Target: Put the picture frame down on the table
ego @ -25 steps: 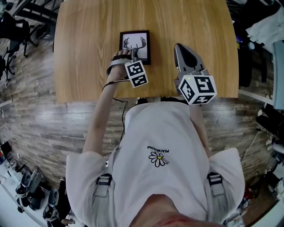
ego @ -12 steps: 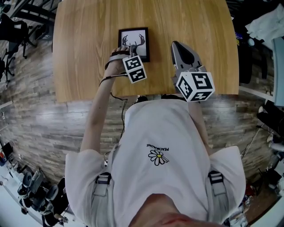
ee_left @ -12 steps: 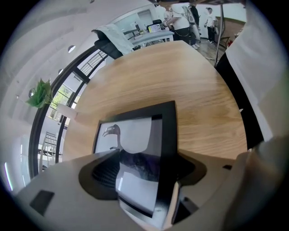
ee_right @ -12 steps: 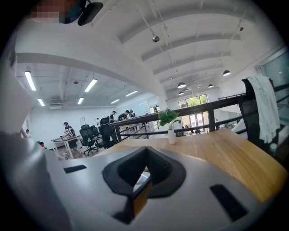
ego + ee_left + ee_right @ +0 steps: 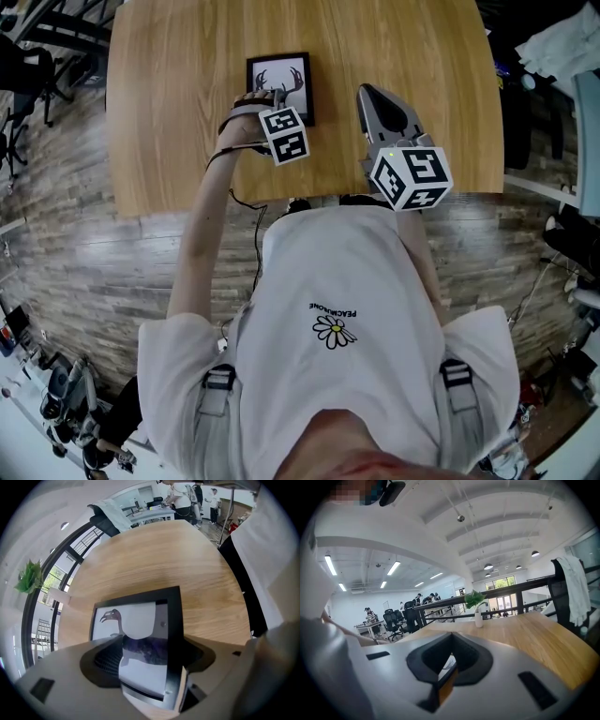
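A black picture frame (image 5: 278,82) with an antler print lies on the wooden table (image 5: 178,131), left of middle. My left gripper (image 5: 277,105) is shut on the frame's near edge. In the left gripper view the frame (image 5: 136,618) runs away from the jaws over the tabletop, and my left gripper (image 5: 146,663) clamps its near border. Whether that near edge touches the wood I cannot tell. My right gripper (image 5: 372,96) hovers over the table to the right of the frame, its jaws together and nothing between them. In its own view my right gripper (image 5: 446,670) shows only a thin slit.
The table's near edge (image 5: 309,202) runs just in front of the person's body. A small plant in a white vase (image 5: 477,606) stands at the table's far side. A white cloth (image 5: 574,590) hangs on a railing to the right. Office chairs and people are far behind.
My left gripper has carried the frame farther from the person and slightly left over the table. The right gripper has hardly shifted.
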{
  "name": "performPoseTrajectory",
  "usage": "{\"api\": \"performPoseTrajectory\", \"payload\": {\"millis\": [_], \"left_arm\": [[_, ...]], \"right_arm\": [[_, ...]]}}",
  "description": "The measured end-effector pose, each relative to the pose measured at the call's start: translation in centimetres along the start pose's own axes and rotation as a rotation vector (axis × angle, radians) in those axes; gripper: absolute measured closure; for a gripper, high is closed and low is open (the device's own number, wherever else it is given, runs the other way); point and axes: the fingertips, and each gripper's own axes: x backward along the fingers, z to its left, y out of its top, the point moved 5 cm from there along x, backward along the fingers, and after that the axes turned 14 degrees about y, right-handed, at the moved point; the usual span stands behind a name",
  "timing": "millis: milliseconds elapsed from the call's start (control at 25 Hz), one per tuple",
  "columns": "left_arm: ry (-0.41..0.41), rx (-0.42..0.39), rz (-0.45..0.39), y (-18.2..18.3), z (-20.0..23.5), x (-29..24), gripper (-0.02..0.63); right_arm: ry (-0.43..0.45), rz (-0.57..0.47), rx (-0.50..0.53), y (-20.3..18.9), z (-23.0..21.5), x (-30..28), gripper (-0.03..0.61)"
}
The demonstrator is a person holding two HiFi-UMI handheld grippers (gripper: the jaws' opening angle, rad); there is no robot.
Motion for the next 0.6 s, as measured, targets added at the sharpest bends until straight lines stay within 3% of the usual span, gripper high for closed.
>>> {"api": "performPoseTrajectory", "payload": {"millis": [360,600], "left_arm": [[-0.076,-0.002,-0.045,-0.1,0.3,-0.3,0.244],[-0.142,-0.034,-0.009,0.0,0.3,-0.6,0.238]], "right_arm": [[0.028,0.014,-0.013,-0.5,0.1,-0.3,0.569],[0.093,-0.003,0.016,-0.1,1.0,-0.4,0.569]]}}
